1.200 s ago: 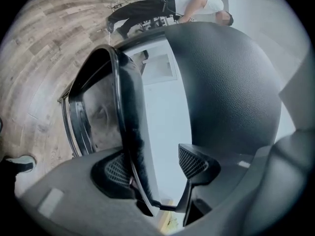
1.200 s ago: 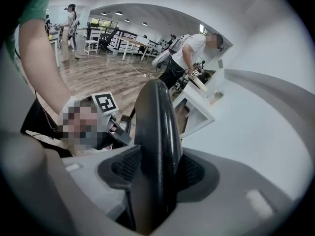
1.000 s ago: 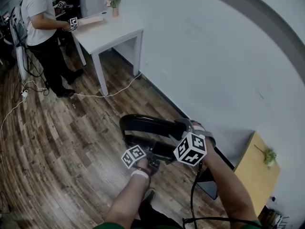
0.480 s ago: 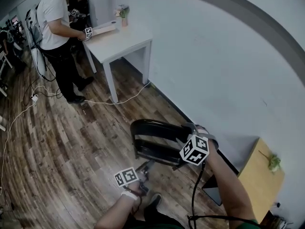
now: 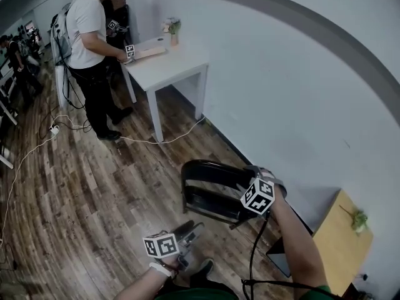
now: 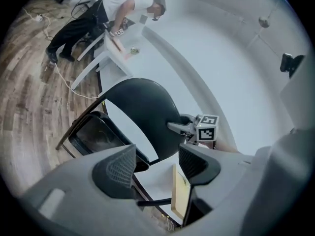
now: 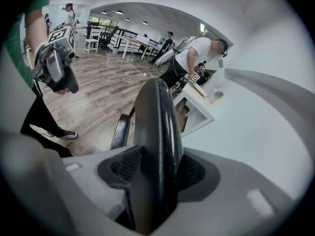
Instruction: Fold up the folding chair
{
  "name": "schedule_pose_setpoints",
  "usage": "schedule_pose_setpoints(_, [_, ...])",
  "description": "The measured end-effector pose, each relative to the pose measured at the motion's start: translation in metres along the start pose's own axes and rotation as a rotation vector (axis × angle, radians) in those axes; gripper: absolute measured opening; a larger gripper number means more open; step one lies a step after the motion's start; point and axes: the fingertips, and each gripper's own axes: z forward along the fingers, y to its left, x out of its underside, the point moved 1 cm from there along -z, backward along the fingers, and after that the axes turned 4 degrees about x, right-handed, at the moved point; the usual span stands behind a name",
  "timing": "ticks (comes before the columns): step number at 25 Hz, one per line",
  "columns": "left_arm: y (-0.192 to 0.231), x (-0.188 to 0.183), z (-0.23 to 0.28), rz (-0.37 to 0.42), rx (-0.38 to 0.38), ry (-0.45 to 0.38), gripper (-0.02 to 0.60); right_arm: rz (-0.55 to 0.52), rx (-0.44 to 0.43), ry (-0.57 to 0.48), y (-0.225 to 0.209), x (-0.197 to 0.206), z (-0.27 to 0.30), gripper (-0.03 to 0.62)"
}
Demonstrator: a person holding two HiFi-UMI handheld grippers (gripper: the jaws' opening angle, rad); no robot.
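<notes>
While clamping the folding chair (image 5: pixel 209 170) at 3 o'clock with right gripper (image 5: pixel 245 169) fingers, holds left gripper (image 5: pixel 194 227) fingers apart, empty, at 7 o'clock.

I see a plank floor (image 5: pixel 75 186) meeting a white wall (image 5: pixel 300 86), a white table (image 5: pixel 178 64) against it with a small plant (image 5: pixel 172 27) and a person (image 5: pixel 87 30) beside it, a cable (image 5: pixel 165 139) trailing below, and a wooden cabinet (image 5: pixel 334 242) at lower right.

The folding chair (image 5: pixel 209 169) is glossy black, the table (image 5: pixel 174 66) white, the floor (image 5: pixel 75 192) brown wood-grain.
</notes>
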Motion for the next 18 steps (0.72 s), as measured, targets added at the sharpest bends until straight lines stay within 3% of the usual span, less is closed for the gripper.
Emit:
schedule_pose_setpoints(2, [-0.010, -0.005, -0.009, 0.040, -0.008, 0.001, 0.281, -0.002, 0.001, 0.002, -0.001, 0.001, 0.001, 0.232])
schedule_pose_setpoints(8, [-0.026, -0.023, -0.035, 0.041, -0.005, -0.044, 0.268, 0.002, -0.011, 0.002, 0.000, 0.001, 0.000, 0.232])
schedule_pose_setpoints(18, [-0.048, -0.048, -0.075, 0.143, -0.013, -0.085, 0.259, -0.021, 0.027, 0.001, 0.005, 0.001, -0.001, 0.241])
